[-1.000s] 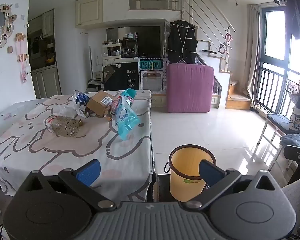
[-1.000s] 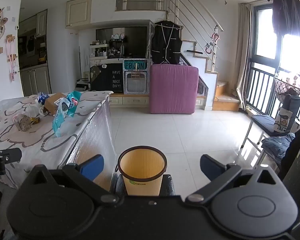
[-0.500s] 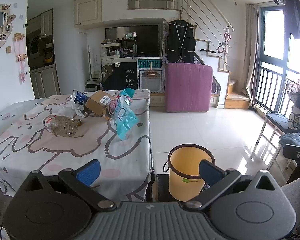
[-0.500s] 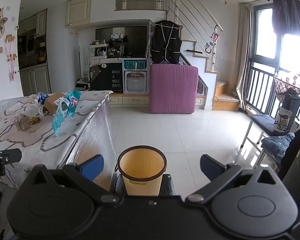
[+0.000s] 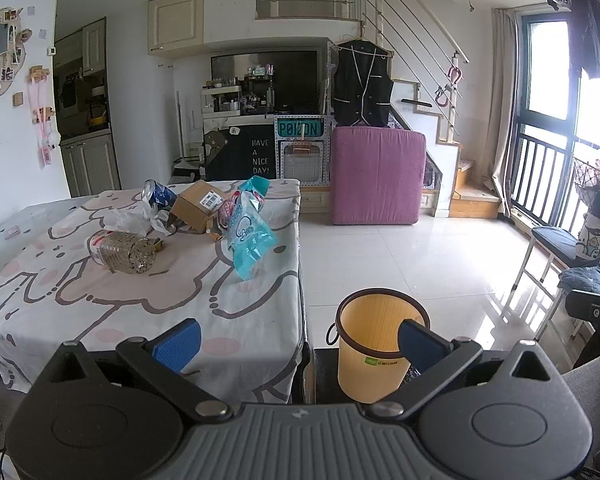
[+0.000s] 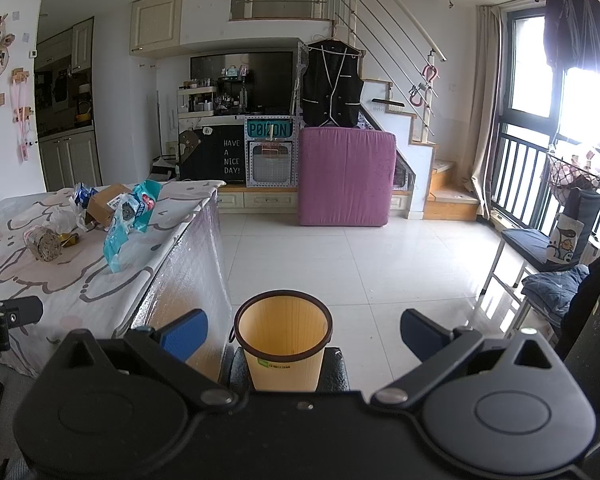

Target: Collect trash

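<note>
Both grippers are held low at the near end of a table (image 5: 100,292) covered with a soft pink-and-white cartoon-print cloth. The left gripper (image 5: 296,338) has its jaws spread wide and empty, with textured blue pads on matte black fingers. The right gripper (image 6: 304,330) is likewise wide open, holding nothing.

The trash lies in a loose cluster on the far half of the table. There is a clear ribbed plastic jar (image 5: 122,251) on its side, a crinkled white plastic bag (image 5: 134,220), a blue drink can (image 5: 158,196) tipped over, a dented brown cardboard box (image 5: 196,206) with a white label, and a glossy teal foil snack bag (image 5: 248,236) near the table's right edge.

Just beside the table's near right corner stands a round yellow plastic wastebasket (image 5: 374,354) with fine vertical ribs and a dark rim. It sits on a dark stand and appears empty.
</note>
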`<state>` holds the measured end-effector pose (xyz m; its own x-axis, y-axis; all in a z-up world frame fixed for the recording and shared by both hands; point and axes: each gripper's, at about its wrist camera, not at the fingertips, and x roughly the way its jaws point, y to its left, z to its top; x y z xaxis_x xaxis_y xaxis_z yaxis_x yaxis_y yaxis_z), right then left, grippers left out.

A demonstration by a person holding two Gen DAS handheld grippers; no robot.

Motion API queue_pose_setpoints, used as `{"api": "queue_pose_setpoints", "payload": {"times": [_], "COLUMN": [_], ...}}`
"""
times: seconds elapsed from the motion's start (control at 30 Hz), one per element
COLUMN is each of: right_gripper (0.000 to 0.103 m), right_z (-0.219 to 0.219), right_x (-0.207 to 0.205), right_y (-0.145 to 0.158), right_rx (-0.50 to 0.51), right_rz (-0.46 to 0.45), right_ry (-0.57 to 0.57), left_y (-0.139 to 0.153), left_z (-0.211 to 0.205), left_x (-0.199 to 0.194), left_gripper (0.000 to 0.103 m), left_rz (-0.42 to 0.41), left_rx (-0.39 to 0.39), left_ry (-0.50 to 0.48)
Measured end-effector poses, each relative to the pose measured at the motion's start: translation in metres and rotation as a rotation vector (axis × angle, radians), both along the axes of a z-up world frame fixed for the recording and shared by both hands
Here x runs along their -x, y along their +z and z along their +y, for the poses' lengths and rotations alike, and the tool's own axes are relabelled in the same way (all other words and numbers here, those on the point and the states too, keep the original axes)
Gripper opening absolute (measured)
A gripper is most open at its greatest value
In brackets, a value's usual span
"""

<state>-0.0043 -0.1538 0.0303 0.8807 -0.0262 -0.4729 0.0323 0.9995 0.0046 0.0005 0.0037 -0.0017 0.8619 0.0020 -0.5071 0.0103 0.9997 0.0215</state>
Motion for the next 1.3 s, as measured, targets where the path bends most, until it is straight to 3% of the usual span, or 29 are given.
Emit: {"api": "queue_pose_setpoints", "payload": {"times": [1.3], "right_gripper": [0.103], "right_z": [0.0083], "right_x": [0.0021], "right_y": [0.0054], "right_rx": [-0.001], "right_rz": [0.003], "right_ry": [0.0], "left_y": [0.0005], "left_z": [-0.005], "left_x": [0.0004], "left_gripper": [0.103], "left_rz": [-0.001], "left_rx": [0.0], "left_ry": [0.0]}}
